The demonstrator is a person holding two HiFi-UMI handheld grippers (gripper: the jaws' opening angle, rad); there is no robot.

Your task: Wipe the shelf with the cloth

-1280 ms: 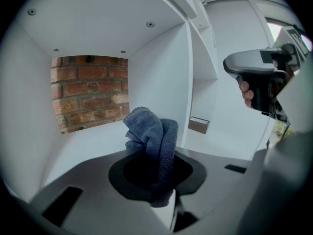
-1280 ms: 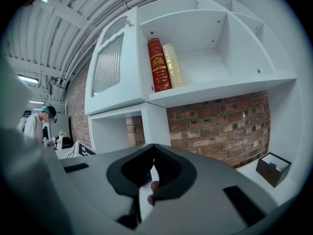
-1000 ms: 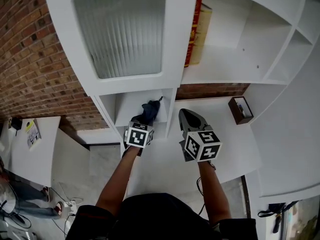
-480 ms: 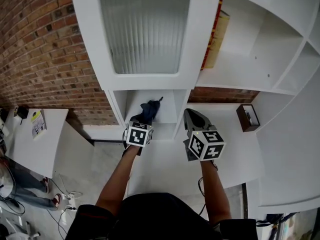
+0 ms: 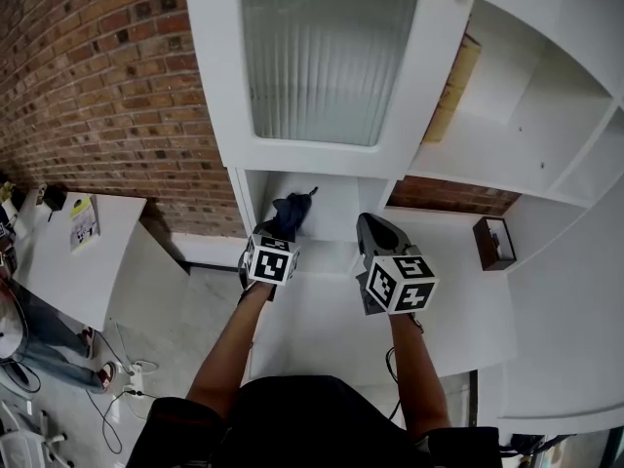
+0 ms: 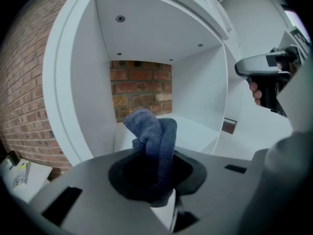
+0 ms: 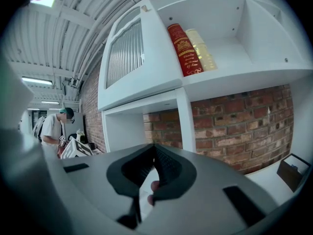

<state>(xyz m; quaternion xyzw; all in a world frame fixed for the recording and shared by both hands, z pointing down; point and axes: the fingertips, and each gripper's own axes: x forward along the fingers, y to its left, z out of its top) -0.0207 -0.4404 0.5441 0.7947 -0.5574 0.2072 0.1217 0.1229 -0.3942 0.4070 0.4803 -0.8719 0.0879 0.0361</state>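
Observation:
A dark blue cloth (image 5: 291, 213) sticks up bunched from my left gripper (image 5: 283, 234), which is shut on it. It hangs just in front of the small open cubby shelf (image 5: 327, 203) under the cabinet door. In the left gripper view the cloth (image 6: 152, 131) rises between the jaws of the left gripper (image 6: 154, 153), with the cubby's white floor (image 6: 195, 131) beyond and apart from it. My right gripper (image 5: 369, 224) is shut, holds nothing, and points at the cubby's right post. In its own view the right gripper (image 7: 152, 153) faces that post (image 7: 188, 121).
A ribbed-glass cabinet door (image 5: 327, 57) hangs above the cubby. Books (image 7: 188, 48) stand on the open shelf to the right. A small brown box (image 5: 494, 242) sits on the white counter (image 5: 322, 320). A brick wall (image 5: 117, 115) is behind. A person (image 7: 54, 126) stands far left.
The head camera has swung, so the cabinet sits further right and lower in view. Both grippers keep their places before the cubby, the cloth still in the left one.

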